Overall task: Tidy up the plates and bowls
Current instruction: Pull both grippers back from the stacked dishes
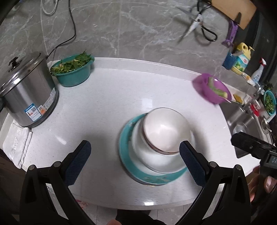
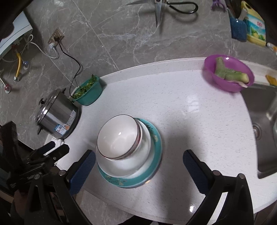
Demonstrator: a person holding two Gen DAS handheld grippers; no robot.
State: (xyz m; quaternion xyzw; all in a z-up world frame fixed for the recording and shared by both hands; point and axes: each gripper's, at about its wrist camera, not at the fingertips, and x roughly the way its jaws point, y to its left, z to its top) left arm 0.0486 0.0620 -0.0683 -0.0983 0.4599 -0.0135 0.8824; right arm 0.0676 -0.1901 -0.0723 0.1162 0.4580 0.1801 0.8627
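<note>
I take the stack of dishes [image 2: 129, 148] as my landmark on the white counter [image 2: 190, 110]. Behind it the counter lies bare up to the wall, so I could pass there. To its right the surface is open as far as the sink [image 2: 264, 121]; the purple bowl [image 2: 228, 72] blocks the far right corner. To its left the steel pot [image 2: 57, 117] stands near, with the green bowl of leaves [image 2: 88, 91] just behind the pot. In front of the stack only a narrow strip remains before the counter edge. Scissors [image 2: 166, 8] hang on the wall, well apart.
</note>
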